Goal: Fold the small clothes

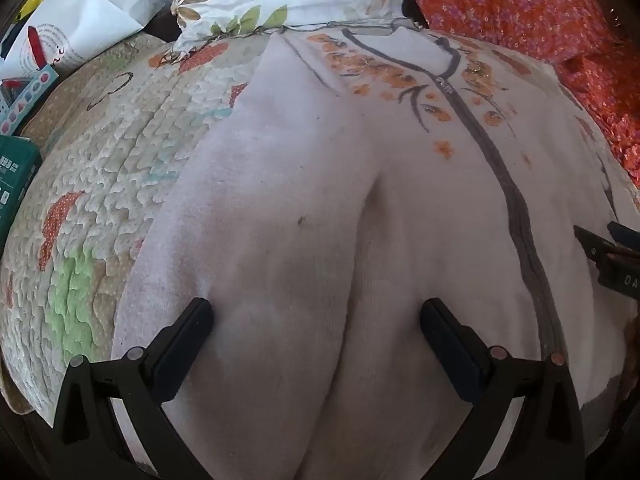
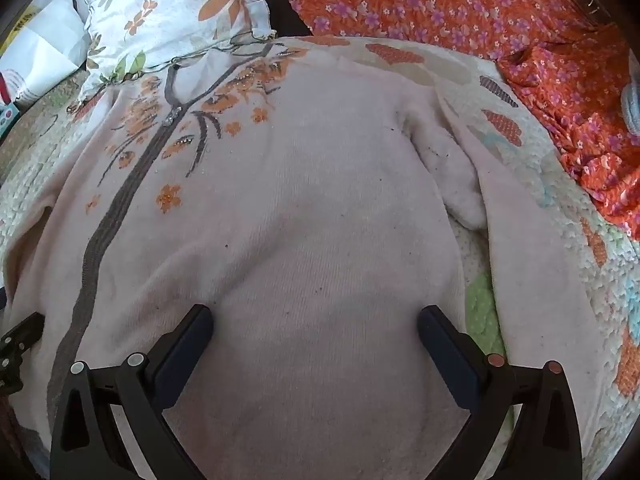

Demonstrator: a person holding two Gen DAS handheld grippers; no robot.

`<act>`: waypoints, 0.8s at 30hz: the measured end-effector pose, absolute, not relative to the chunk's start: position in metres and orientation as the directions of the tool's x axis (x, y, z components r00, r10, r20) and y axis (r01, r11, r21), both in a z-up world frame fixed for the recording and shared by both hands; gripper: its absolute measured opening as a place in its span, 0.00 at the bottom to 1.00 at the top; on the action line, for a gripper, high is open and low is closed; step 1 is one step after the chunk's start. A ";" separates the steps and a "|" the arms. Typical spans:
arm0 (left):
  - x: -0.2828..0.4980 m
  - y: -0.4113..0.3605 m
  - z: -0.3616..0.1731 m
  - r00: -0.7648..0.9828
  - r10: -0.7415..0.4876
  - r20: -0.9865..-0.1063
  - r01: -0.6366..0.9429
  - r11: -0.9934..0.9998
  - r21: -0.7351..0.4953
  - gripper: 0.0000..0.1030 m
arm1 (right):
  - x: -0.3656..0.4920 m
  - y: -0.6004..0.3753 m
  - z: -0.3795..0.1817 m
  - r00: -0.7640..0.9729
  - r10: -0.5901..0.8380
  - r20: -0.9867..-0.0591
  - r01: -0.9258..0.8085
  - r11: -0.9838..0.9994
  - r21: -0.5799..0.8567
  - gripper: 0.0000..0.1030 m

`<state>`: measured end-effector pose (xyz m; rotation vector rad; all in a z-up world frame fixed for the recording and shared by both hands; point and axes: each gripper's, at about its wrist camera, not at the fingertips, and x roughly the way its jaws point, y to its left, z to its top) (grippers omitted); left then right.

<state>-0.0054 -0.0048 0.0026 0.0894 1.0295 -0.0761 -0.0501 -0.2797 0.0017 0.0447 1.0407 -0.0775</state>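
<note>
A pale pink zip-up cardigan (image 1: 304,184) with a grey zipper band and orange flower embroidery lies spread front-up on a quilted mat (image 1: 112,168). My left gripper (image 1: 316,312) hovers open over its left half, nothing between the fingers. In the right wrist view the same cardigan (image 2: 320,208) fills the middle, its right sleeve (image 2: 460,176) folded alongside the body. My right gripper (image 2: 316,320) stands open over the lower right half, gripping nothing. The right gripper's tip (image 1: 604,248) shows at the left view's right edge.
A white floral pillow (image 2: 168,16) lies beyond the collar. Orange flowered cloth (image 2: 480,12) covers the far right. White paper bags (image 1: 80,12) and a green box (image 1: 16,176) sit at the left of the mat.
</note>
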 end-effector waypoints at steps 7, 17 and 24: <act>0.000 -0.015 0.008 0.529 0.021 -0.849 0.039 0.998 0.049 1.00 | -0.047 -0.278 0.001 0.506 -0.067 -0.860 0.125 0.992 -0.004 1.00; -0.002 -0.014 0.003 0.501 0.138 -0.854 0.021 0.985 0.171 1.00 | -0.050 -0.277 0.001 0.517 -0.065 -0.854 0.118 0.993 -0.004 1.00; -0.004 -0.010 0.001 0.511 0.115 -0.852 0.022 0.989 0.147 1.00 | -0.048 -0.277 0.002 0.517 -0.063 -0.854 0.120 0.993 -0.001 1.00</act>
